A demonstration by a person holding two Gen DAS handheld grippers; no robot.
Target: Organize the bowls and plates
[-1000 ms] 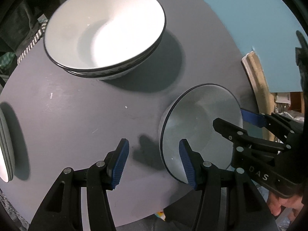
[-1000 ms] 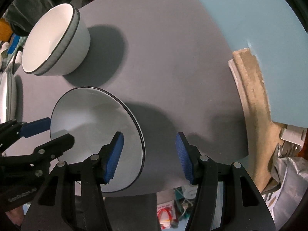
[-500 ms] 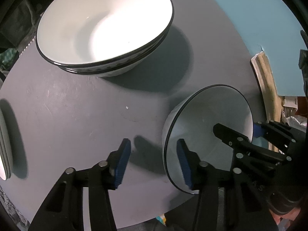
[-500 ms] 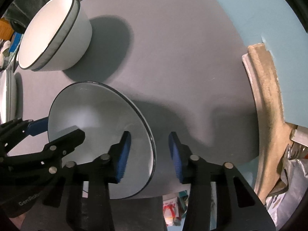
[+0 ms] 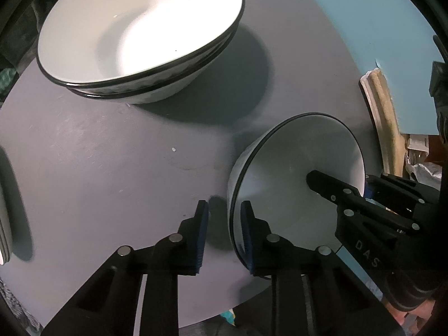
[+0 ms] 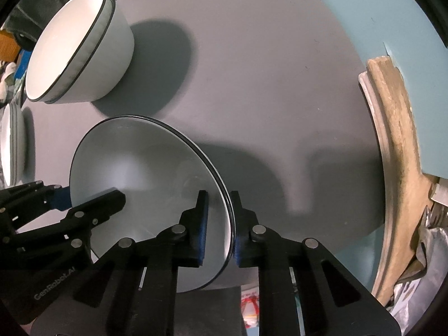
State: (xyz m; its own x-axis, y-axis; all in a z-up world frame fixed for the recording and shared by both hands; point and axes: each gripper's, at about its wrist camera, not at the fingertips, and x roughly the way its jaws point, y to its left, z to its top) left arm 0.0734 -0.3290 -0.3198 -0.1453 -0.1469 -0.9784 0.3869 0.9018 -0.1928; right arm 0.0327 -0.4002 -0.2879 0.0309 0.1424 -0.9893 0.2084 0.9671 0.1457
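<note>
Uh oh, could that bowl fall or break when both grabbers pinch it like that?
Maybe. The left gripper and right gripper are each closing on just a thin bit of the rim of the bowl, on opposite sides, so it could slip or tip if lifted unevenly. It also sits near the table's edge, so a slip might send it off. Swinging it carelessly could knock the stacked bowls.
</note>
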